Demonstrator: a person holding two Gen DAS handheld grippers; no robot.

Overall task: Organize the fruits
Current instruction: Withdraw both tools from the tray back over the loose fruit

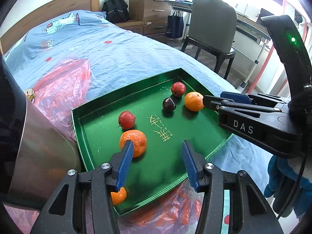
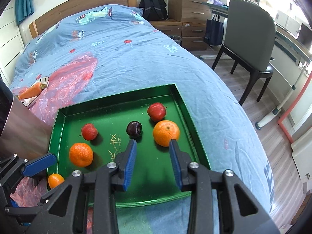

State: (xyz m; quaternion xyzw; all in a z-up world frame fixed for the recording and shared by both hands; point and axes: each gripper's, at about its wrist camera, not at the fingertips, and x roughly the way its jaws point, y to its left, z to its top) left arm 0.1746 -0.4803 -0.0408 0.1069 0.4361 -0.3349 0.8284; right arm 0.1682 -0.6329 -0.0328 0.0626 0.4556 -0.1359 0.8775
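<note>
Both hand-held grippers, left (image 1: pixel 158 162) and right (image 2: pixel 153 162), gape empty over bed's (image 2: pixel 120 58) green tray (image 2: pixel 181 99).

A shallow green tray (image 2: pixel 58 128) with gold lettering lies on a bed. Six fruits rest inside. Near its far right corner sits a red apple (image 2: pixel 156 111), with a large orange (image 2: pixel 166 133) just beside it and a dark plum (image 2: pixel 134 129) nearby. Toward the left edge lie a second red apple (image 2: pixel 89 131), another orange (image 2: pixel 81 154), and a small orange (image 2: pixel 55 180) in the near left corner.
</note>
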